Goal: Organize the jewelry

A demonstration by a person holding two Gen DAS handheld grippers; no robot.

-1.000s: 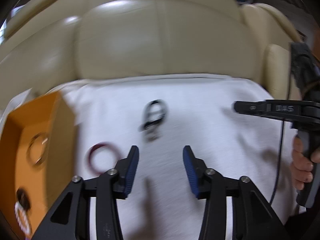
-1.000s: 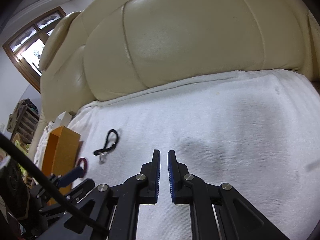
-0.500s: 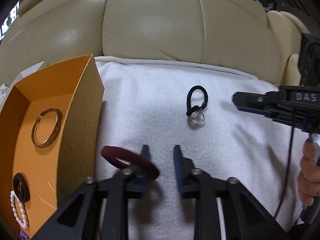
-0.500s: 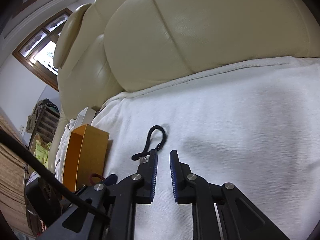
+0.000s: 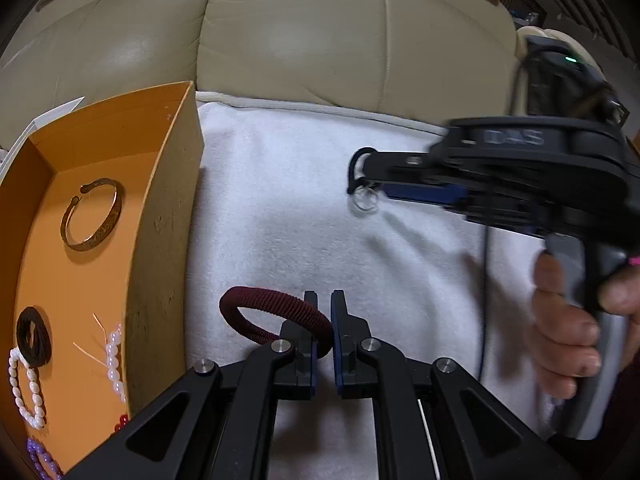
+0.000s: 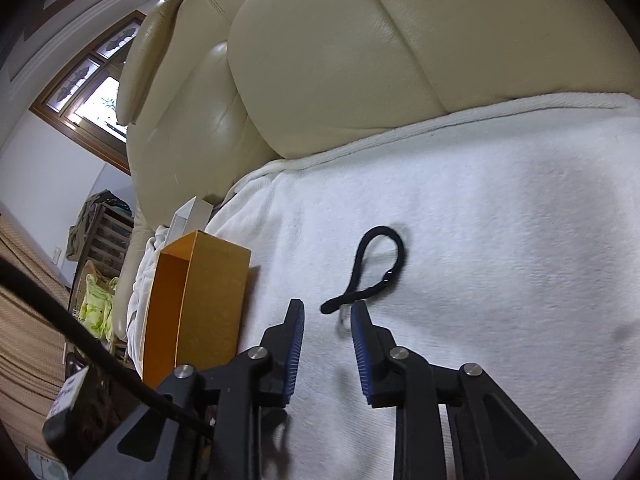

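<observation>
The left gripper (image 5: 325, 320) is clenched on the maroon bangle (image 5: 276, 316), held beside the orange box (image 5: 168, 216) over the white blanket (image 5: 280, 200). The right gripper (image 6: 328, 320), its jaws just opening, straddles the black cord loop (image 6: 380, 264) with its clear ring (image 5: 366, 200), not gripping it.

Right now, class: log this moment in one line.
left gripper: shut on maroon bangle | right gripper: open, jaws just widening, straddling black cord loop | orange box: beside bangle
</observation>
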